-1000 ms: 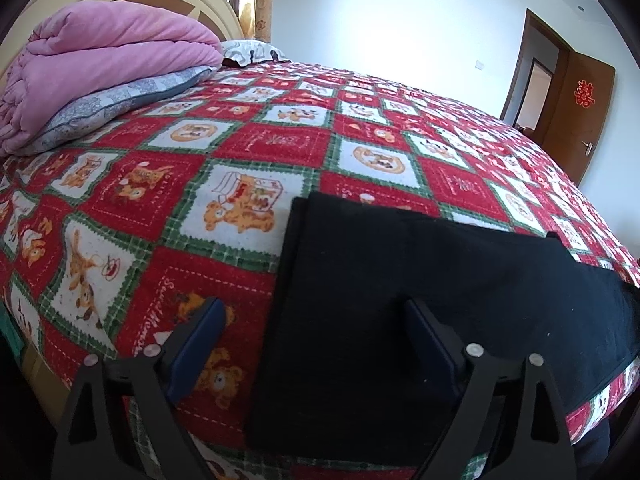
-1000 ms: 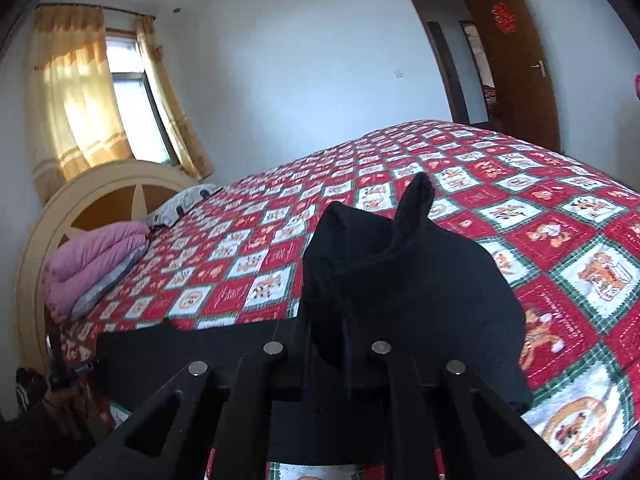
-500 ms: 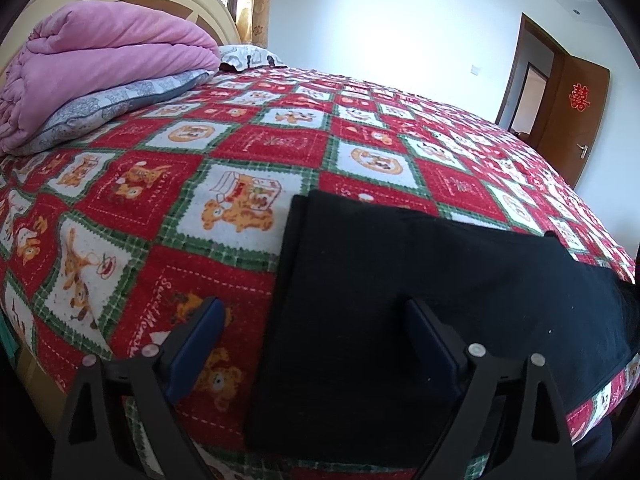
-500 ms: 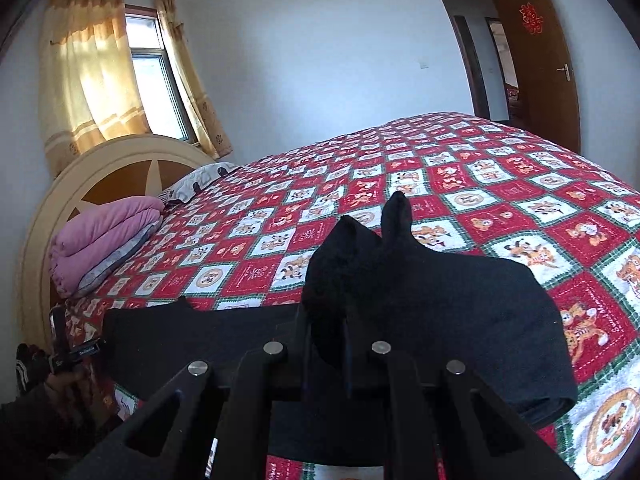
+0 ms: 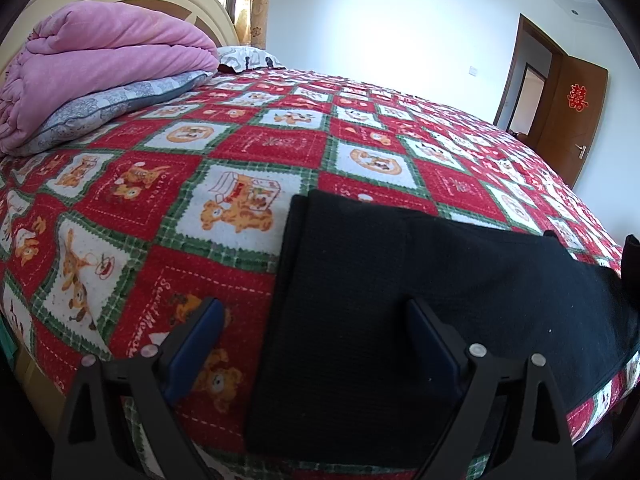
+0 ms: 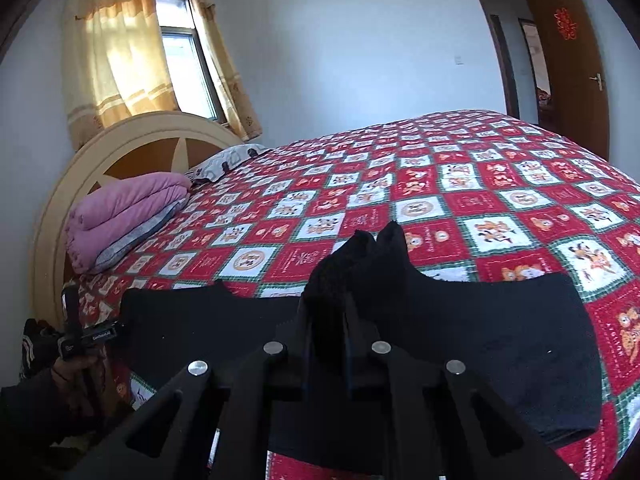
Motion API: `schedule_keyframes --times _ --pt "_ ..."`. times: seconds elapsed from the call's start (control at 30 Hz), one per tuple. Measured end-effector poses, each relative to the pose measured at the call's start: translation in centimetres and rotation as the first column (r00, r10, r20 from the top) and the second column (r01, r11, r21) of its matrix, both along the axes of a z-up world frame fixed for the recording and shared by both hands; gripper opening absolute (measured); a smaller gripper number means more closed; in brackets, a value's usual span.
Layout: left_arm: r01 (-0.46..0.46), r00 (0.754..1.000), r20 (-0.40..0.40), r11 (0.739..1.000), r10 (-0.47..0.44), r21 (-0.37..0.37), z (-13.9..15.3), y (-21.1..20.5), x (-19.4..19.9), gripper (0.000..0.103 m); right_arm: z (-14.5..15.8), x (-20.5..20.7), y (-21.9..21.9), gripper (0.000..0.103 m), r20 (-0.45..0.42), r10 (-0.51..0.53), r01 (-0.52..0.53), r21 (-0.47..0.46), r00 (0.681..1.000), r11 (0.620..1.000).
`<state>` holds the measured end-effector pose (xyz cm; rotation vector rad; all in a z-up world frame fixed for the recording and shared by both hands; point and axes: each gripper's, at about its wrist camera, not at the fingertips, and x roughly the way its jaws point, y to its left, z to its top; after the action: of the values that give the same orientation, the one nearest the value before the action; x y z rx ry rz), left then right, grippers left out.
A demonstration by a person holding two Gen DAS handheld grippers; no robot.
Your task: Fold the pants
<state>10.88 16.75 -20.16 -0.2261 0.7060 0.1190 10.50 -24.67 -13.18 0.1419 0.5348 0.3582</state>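
Though pinched at one end, pants lengthwise along bed's near edge

My left gripper has black triangular arms, blue pads and round silver screws. My right gripper looks the same. My sleeve is dark.

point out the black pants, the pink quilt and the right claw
black pants (image 5: pixel 400 280), left wrist view, flat middle of the cloth
pink quilt (image 5: pixel 100 52), left wrist view, top fold
right claw (image 6: pixel 326 320), right wrist view, between the fingertips pinching cloth
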Motion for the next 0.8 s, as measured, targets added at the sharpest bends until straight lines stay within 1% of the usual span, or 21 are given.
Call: schedule_keyframes --times 0.37,0.63,0.8 --pt "0.000 1.000 0.000 1.000 0.000 0.000 0.0 0.0 0.0 0.094 -1.7 0.7 3.7 0.012 -0.036 0.057 -0.058 -0.016 0.998 0.998" --pt "0.001 1.000 0.003 1.000 -0.001 0.000 0.0 -0.1 0.0 0.095 -3.3 0.8 5.7 0.012 -0.075 0.095 -0.099 -0.057 0.993 0.993" --pt "0.000 1.000 0.004 1.000 0.000 0.001 0.0 -0.1 0.0 0.095 -3.9 0.7 6.4 0.012 -0.073 0.103 -0.109 -0.096 0.992 0.989"
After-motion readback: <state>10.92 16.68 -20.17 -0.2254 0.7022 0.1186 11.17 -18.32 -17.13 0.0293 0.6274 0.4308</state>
